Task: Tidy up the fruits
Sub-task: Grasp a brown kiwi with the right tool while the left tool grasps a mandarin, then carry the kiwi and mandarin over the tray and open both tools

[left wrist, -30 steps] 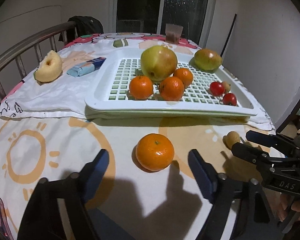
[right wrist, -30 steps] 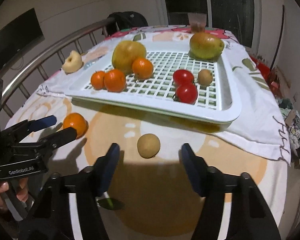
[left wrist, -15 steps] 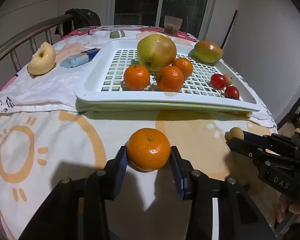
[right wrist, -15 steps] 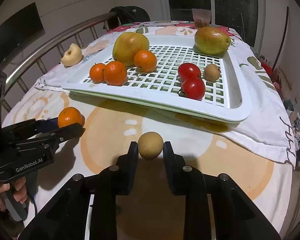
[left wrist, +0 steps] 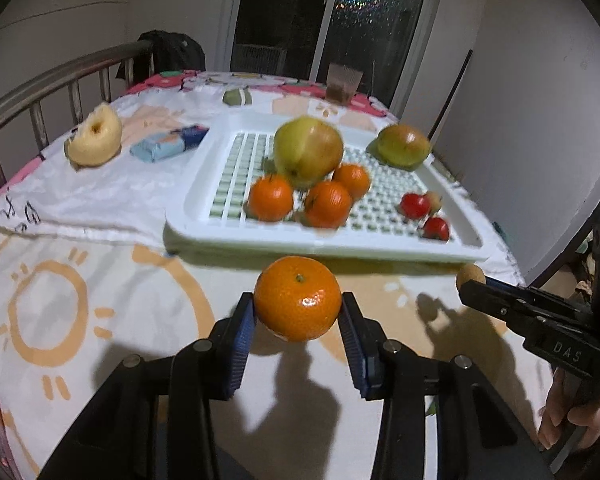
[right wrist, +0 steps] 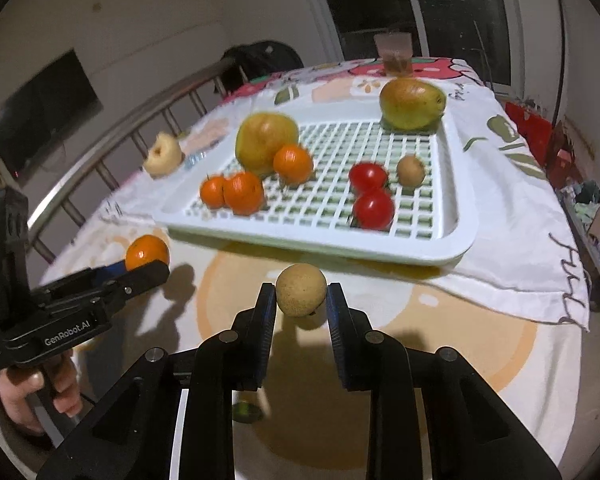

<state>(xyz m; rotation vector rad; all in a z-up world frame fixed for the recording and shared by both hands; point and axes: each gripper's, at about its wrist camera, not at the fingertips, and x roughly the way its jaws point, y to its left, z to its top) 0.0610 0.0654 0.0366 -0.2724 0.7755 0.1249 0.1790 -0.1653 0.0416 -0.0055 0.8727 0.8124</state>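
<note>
Left claw (left wrist: 298,312), lower centre of its frame, clamped on a tangerine (left wrist: 298,305) lifted off the table (left wrist: 100,320). Right claw (right wrist: 301,300), lower centre, clamped on a small tan fruit (right wrist: 301,295). White tray (right wrist: 456,216), mid-frame beyond both, holds pears, three tangerines, two tomatoes.

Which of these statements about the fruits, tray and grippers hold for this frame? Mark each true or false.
1. The left gripper is shut on a tangerine. True.
2. The right gripper holds a tomato. False: it grips a small brown fruit.
3. Three tangerines lie in the white tray. True.
4. The tray holds one tomato. False: two.
5. A cut pale fruit lies outside the tray. True.
</note>
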